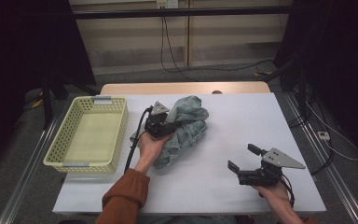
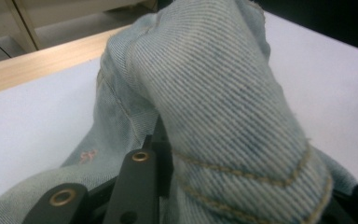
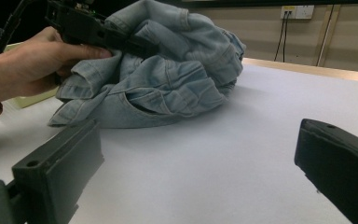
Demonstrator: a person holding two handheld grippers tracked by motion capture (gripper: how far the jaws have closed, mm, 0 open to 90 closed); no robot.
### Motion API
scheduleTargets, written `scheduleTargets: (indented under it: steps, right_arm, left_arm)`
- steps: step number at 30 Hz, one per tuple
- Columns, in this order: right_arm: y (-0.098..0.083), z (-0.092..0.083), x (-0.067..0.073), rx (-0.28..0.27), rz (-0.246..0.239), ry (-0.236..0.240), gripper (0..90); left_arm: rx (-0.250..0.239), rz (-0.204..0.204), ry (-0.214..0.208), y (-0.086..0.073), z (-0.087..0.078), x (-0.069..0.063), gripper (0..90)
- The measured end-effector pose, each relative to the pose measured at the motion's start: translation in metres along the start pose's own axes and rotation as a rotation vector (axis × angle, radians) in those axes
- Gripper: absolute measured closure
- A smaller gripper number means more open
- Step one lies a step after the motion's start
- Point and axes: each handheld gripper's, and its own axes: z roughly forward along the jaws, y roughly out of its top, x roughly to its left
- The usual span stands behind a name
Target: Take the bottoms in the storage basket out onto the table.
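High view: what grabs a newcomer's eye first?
The crumpled pale denim garment heaped mid-table, with the left claw dug into it and a fold of denim between its jaws. Next, the empty yellow-green basket at the table's left edge, and the right claw gaping open over bare white tabletop at front right.

Basket (image 1: 87, 135) sits along the tabletop's (image 1: 242, 116) left edge, jeans (image 1: 184, 128) heaped just beside it toward the middle, right tool (image 1: 244, 163) well apart near the front right corner.
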Motion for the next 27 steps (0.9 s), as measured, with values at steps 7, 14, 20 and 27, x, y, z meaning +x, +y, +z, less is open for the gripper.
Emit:
scheduleTargets:
  steps: [7,14,20,27]
  right_arm:
    - [0.0,0.0,0.0,0.0,-0.001,-0.001,0.8]
    - [0.0,0.0,0.001,0.0,-0.002,-0.002,0.8]
    - [0.0,0.0,0.0,0.002,-0.002,-0.003,0.8]
    - [0.0,-0.001,0.001,0.001,-0.005,-0.001,0.8]
  left_arm:
    - [0.033,0.018,-0.005,-0.005,0.007,-0.003,66.2]
    - [0.085,0.038,-0.021,-0.013,0.016,-0.003,62.8]
    - [0.122,0.057,-0.04,-0.017,0.024,-0.006,58.4]
    - [0.153,0.093,-0.022,-0.019,0.028,-0.009,47.9]
